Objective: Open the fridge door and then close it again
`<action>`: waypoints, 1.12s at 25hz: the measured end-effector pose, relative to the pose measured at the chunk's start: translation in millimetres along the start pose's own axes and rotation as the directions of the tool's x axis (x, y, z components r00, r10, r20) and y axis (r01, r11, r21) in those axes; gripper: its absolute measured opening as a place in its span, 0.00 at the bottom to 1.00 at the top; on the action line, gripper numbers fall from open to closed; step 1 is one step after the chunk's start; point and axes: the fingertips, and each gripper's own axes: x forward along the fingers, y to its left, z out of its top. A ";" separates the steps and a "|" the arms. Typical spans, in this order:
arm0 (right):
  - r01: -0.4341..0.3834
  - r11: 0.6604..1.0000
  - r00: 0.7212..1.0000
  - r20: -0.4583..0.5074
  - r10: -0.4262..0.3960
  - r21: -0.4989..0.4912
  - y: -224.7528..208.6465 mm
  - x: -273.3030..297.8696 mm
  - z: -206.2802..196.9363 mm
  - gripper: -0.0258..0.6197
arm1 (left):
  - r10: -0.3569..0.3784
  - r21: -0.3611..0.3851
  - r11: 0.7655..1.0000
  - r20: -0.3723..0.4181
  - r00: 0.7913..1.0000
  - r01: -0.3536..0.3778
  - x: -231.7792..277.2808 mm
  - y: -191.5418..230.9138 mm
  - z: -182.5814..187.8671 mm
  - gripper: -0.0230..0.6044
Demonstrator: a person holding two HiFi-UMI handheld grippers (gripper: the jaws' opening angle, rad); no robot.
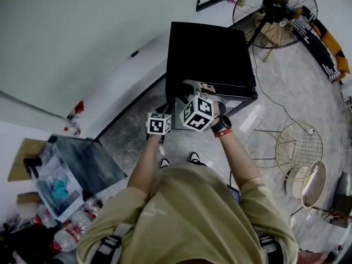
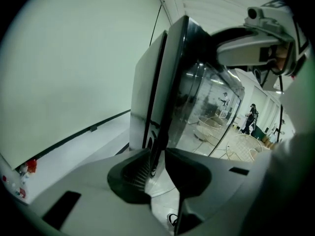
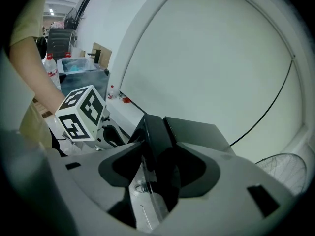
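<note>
Fridge (image 1: 212,54): small, black, standing on the floor (image 1: 137,120) against the white wall (image 1: 66,37), just ahead of the person's feet. Fridge door (image 2: 202,107) has a glass front in a dark frame and faces the person. It sits against the body or nearly so; can't tell if there is a gap.

Left tongs (image 2: 158,168): clenched on the door's side edge, the dark frame running down between the two jaws, ribbed pad against it. The fridge's pale side panel is to the left of the edge and the glass to the right.

Right tongs (image 3: 156,152): jaws spread, straddling the door's upper frame near the corner. The pads don't look pressed onto it, so released. The left tongs' marker cube (image 3: 81,112) shows just left of it, so both tongs are on the same door, close together.

In the head view both forearms reach forward and down to the fridge front, with a watch with a red band (image 1: 221,126) on the right wrist.

Around: floor fan (image 1: 275,10) beyond the fridge, wire chair (image 1: 300,147) to the right, glass-topped box (image 1: 88,166) and plastic bottles (image 1: 71,227) at lower left, all well apart from the fridge.
</note>
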 end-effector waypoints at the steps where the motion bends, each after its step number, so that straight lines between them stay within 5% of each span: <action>1: -0.005 1.000 1.000 0.009 0.005 0.017 -1.2 -2.2 1.2 0.40 | -0.002 -0.004 1.000 0.018 1.000 0.002 -5.6 0.5 4.0 0.20; 8: 0.068 0.963 0.986 0.128 -0.104 0.260 -28.3 -36.3 6.5 0.40 | 0.033 0.002 0.999 0.208 0.978 -0.034 -65.2 3.6 70.0 0.20; 13: 0.107 0.871 0.956 0.192 -0.223 0.479 -57.5 -75.1 0.9 0.37 | 0.010 0.073 0.997 0.336 0.942 -0.037 -111.1 -8.7 123.4 0.20; 20: 0.179 0.728 0.899 0.189 -0.394 0.662 -90.0 -123.1 -21.0 0.27 | -0.027 0.098 0.995 0.462 0.886 -0.021 -152.6 -35.0 181.2 0.17; 28: 0.222 0.613 0.834 0.178 -0.523 0.758 -98.7 -155.2 -38.4 0.16 | -0.086 0.150 0.989 0.492 0.866 0.012 -156.0 -75.5 210.8 0.12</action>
